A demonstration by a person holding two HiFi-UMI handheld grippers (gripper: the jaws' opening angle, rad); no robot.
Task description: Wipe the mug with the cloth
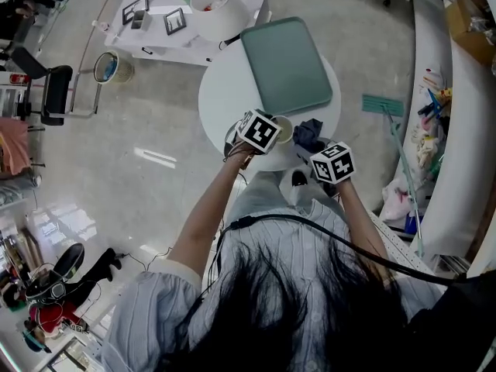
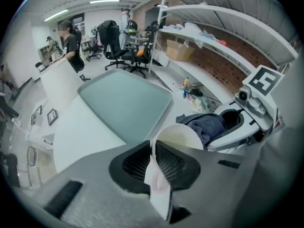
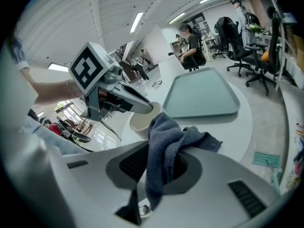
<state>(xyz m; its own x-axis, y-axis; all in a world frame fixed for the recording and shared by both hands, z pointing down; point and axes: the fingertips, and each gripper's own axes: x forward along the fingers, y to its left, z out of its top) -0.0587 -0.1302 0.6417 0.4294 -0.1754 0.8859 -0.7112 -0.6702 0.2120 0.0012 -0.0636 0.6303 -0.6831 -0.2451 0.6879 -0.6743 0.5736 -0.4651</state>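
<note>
A cream mug (image 1: 284,129) hangs tilted over the near edge of the round white table (image 1: 225,91). My left gripper (image 1: 263,134) is shut on the mug; in the left gripper view its jaws (image 2: 154,156) pinch the mug (image 2: 183,134) by the wall at the rim. My right gripper (image 1: 324,158) is shut on a dark blue cloth (image 1: 308,134), just right of the mug. In the right gripper view the cloth (image 3: 166,144) drapes from the jaws (image 3: 159,167), its top fold close beside the mug (image 3: 141,121). Whether cloth and mug touch I cannot tell.
A green tray (image 1: 287,64) lies on the far half of the round table. Behind it stands a white desk (image 1: 155,33) with small frames and a bowl (image 1: 211,2). A tape roll (image 1: 108,67) is on the floor. Curved shelving (image 1: 465,115) runs along the right.
</note>
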